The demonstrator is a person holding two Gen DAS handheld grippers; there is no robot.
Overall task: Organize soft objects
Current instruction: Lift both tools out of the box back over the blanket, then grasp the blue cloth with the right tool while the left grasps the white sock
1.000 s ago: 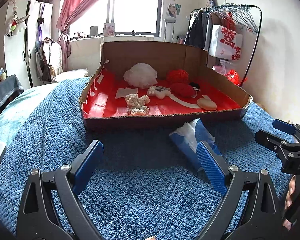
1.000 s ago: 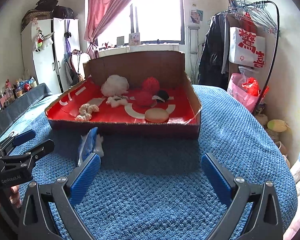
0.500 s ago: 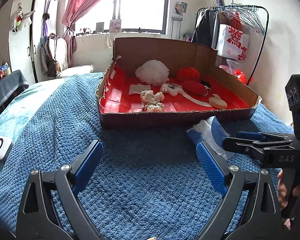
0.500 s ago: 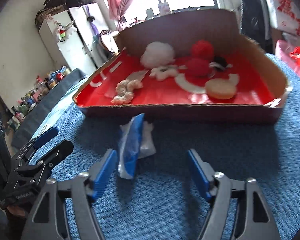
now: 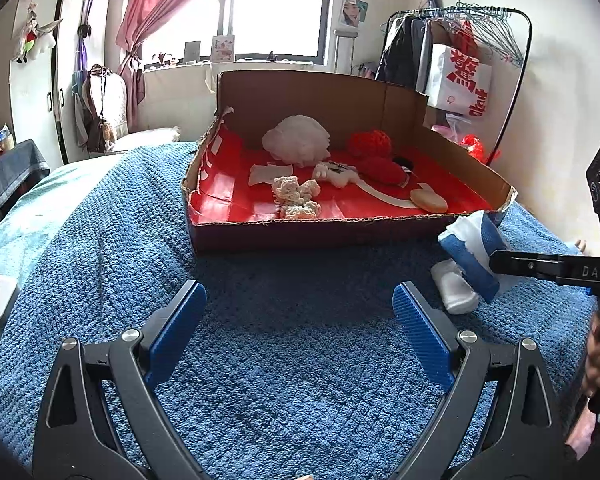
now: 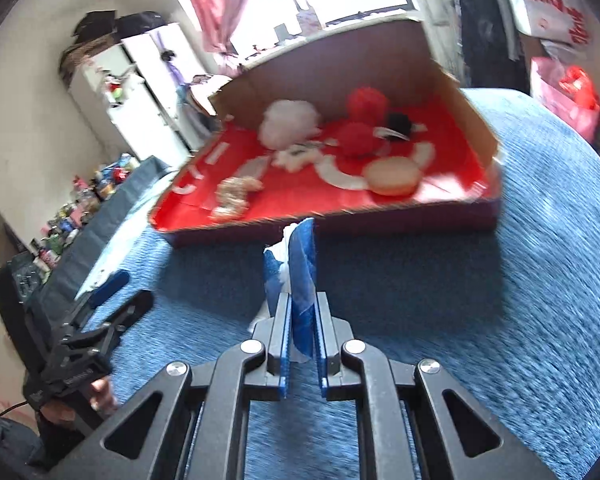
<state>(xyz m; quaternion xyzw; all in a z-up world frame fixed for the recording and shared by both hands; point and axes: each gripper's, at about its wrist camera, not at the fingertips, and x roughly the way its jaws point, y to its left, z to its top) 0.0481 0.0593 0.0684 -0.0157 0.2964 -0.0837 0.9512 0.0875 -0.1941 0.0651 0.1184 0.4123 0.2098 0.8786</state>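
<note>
One tissue pack, right gripper clamping

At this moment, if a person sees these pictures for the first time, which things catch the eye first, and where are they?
The eye goes first to the cardboard box with its bright red floor, standing on the blue blanket and holding a white pompom and red knitted balls near its back wall. Next comes the right gripper, shut on a blue and white tissue pack just in front of the box. The left gripper is open above the blanket.
</note>
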